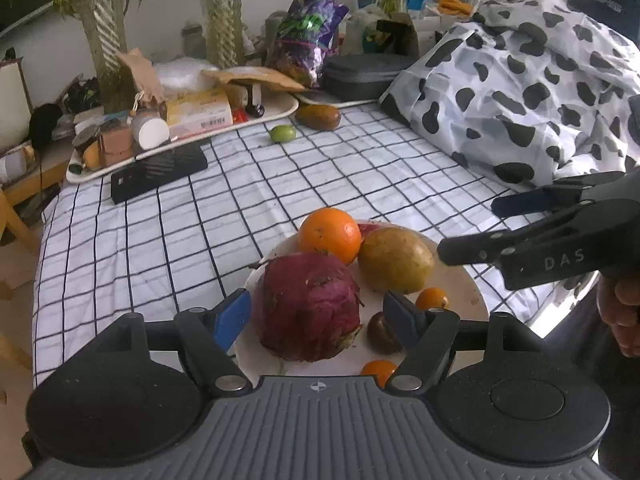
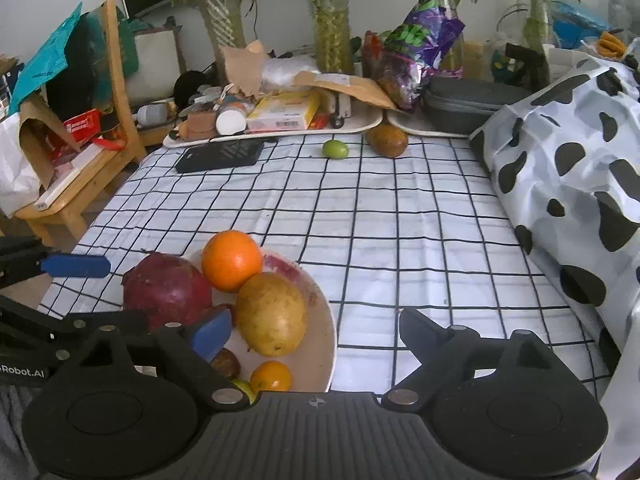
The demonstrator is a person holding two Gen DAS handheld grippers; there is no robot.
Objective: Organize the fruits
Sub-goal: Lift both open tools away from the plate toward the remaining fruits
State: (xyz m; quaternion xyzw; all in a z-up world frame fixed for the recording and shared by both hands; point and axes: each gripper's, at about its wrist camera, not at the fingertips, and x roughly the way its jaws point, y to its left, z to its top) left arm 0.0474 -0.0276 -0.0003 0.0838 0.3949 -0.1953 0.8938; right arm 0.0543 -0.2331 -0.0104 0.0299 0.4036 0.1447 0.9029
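A white plate (image 1: 460, 276) on the checked tablecloth holds a red dragon fruit (image 1: 308, 304), an orange (image 1: 330, 234), a yellow-brown mango (image 1: 396, 258), a dark passion fruit (image 1: 382, 332) and small tangerines (image 1: 432, 299). My left gripper (image 1: 318, 316) is open, its jaws either side of the dragon fruit without clearly touching it. My right gripper (image 2: 316, 332) is open and empty over the plate's right rim (image 2: 326, 320), next to the mango (image 2: 272, 314). A lime (image 2: 335, 149) and a brown mango (image 2: 388, 141) lie at the far side of the table.
A cow-print bag (image 2: 568, 152) fills the right side. A black flat device (image 2: 220, 156), cluttered trays (image 2: 280, 130), a grey case (image 2: 464, 104) and plant vases line the far edge. A wooden chair (image 2: 92, 160) stands left of the table.
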